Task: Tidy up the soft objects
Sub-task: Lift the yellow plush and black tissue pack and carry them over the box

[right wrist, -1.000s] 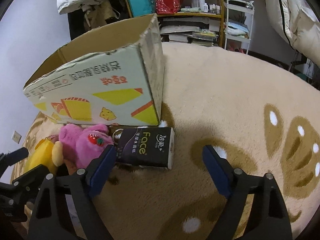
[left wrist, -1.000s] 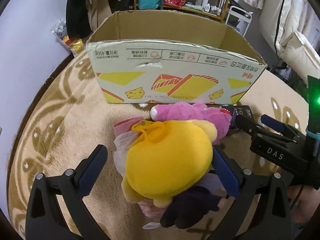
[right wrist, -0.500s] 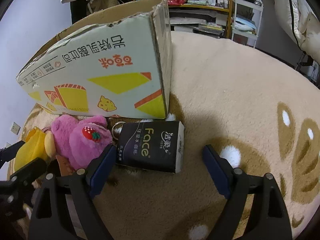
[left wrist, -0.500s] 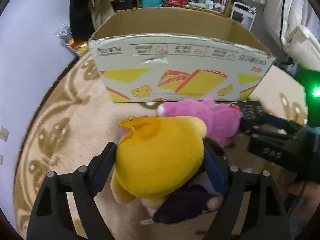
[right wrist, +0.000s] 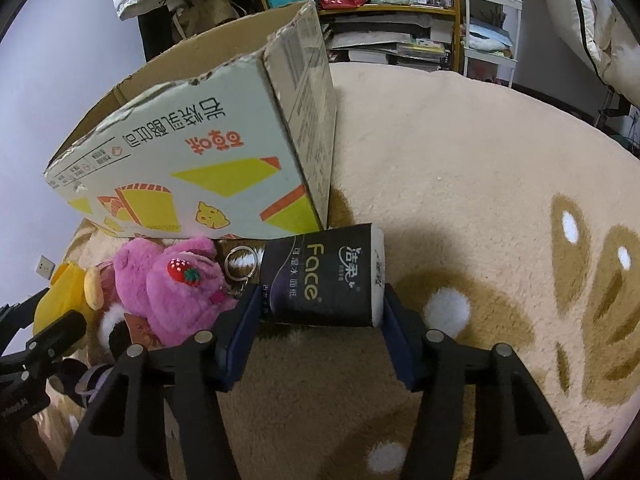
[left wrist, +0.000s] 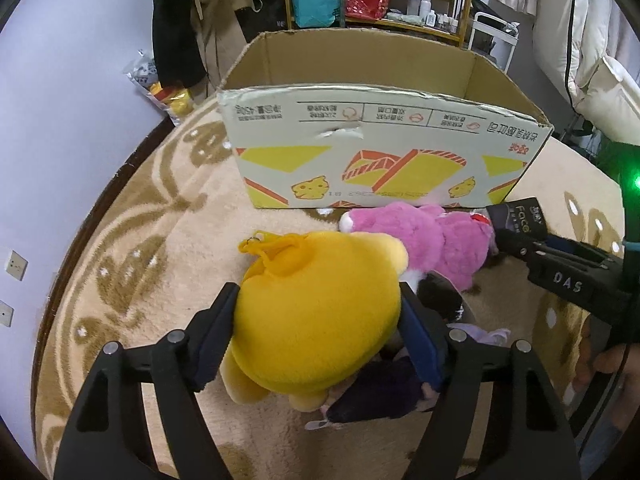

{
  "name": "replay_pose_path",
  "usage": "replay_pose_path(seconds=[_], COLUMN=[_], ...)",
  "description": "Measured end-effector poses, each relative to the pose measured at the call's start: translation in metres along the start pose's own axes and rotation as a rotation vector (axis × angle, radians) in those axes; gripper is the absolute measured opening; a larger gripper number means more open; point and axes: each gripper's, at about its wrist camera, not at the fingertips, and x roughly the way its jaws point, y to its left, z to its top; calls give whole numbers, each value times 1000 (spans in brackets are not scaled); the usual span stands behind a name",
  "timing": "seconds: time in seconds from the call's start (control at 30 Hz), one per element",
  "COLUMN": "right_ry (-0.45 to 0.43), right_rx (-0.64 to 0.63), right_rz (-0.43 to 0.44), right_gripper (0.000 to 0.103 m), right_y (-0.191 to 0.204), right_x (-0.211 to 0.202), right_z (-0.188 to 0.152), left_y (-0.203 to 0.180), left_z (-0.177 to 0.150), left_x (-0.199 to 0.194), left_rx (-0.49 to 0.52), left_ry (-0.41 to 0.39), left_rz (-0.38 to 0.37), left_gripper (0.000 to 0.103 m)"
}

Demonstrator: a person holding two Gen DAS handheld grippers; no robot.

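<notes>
My left gripper (left wrist: 316,320) is shut on a yellow plush toy (left wrist: 316,308), which shows at the left edge of the right wrist view (right wrist: 68,296). A pink plush (left wrist: 432,240) with a strawberry patch (right wrist: 176,292) lies beside it, in front of the open cardboard box (left wrist: 380,160). A dark purple soft item (left wrist: 384,392) lies under the yellow plush. My right gripper (right wrist: 316,320) is shut on the black tissue pack (right wrist: 320,280) on the rug by the box corner (right wrist: 296,200). The right gripper shows in the left wrist view (left wrist: 516,236).
A beige patterned rug (right wrist: 460,160) covers the floor. Shelves (right wrist: 400,0) with bottles and bags stand behind the box. A white wire cart (right wrist: 492,20) and bedding (right wrist: 600,20) are at the far right. The wall (left wrist: 60,120) is at the left.
Both grippers have closed: the left jaws came in onto the yellow plush, and the right moved forward and closed on the tissue pack.
</notes>
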Motion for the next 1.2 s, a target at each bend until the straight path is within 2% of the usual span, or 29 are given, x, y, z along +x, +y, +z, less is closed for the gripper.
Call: replay_pose_path(seconds=[0.17,0.3,0.43,0.6,0.87,1.2], right_ry=[-41,-80,-121,-187,-308,-348], right_rx=[16,25,22,0,-118,-176], right_rz=[18,32,45,48,71,91], right_gripper=[61,61,61,61,61,61], right_y=[-6,-4,1,8,38,66], right_x=[-20,-43,-67,-99,-150,-156], right_z=[1,-3,-7,-5,9,27], left_y=[2,10,16,22,24,29], left_z=[-2,-2,-3,-5,12,45], left_x=[-14,-27,-42,-62,-86,-109], left_rx=[22,-8,-24,-48,-60,-36], left_ry=[-43,-74,-119,-178,-237,-330], left_rz=[40,58,121,145,153,184], left_gripper=[76,76,76,76,76,76])
